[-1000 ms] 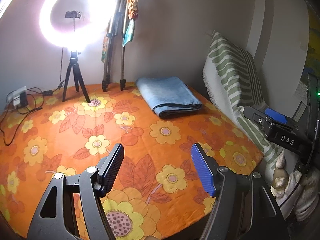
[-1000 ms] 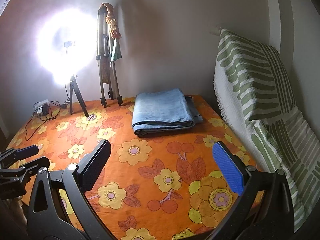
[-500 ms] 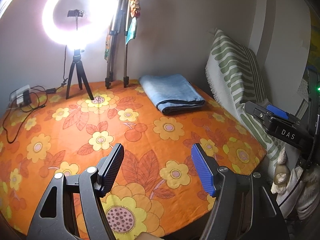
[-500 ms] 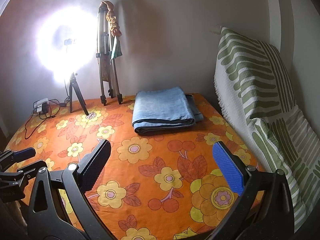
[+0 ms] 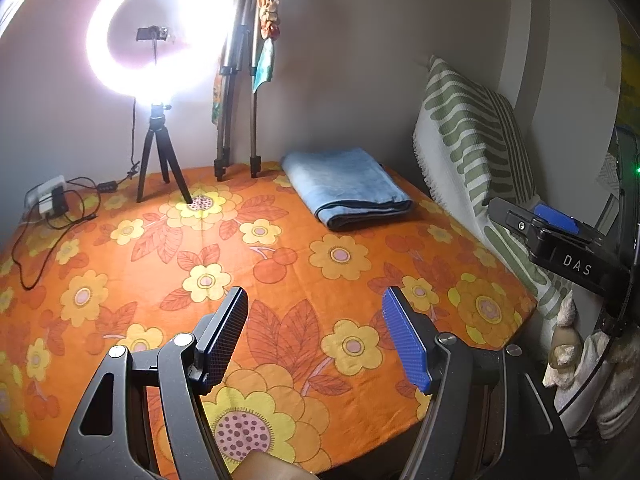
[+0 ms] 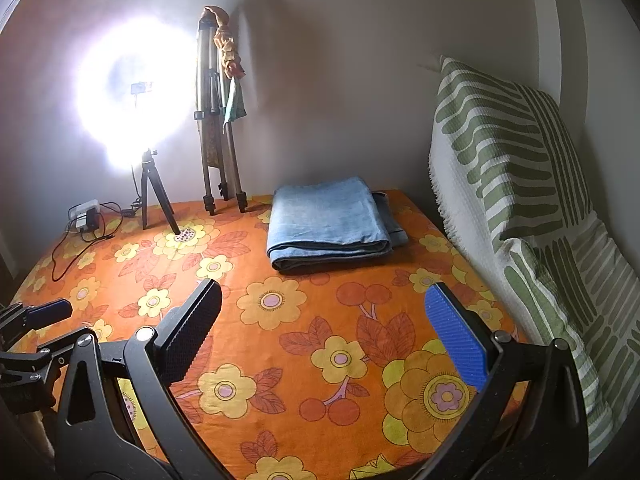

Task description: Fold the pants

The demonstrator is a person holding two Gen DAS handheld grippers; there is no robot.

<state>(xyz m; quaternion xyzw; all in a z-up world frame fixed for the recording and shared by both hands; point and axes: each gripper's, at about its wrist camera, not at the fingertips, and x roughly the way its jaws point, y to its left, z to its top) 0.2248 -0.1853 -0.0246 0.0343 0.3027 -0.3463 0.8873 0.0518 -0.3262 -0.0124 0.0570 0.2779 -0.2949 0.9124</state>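
Observation:
The light blue denim pants lie folded in a neat rectangle at the far right of the table, which is covered by an orange flowered cloth. They also show in the right wrist view. My left gripper is open and empty, held above the table's near edge, well short of the pants. My right gripper is open and empty too, also near the front edge. The right gripper's body shows at the right of the left wrist view.
A lit ring light on a small tripod and a folded tripod stand at the back by the wall. A power strip with cables lies at the back left. A green striped cushion leans along the right edge.
Both grippers have drawn back and risen slightly from the table; the pants look farther away. Pants unchanged, both grippers stay open.

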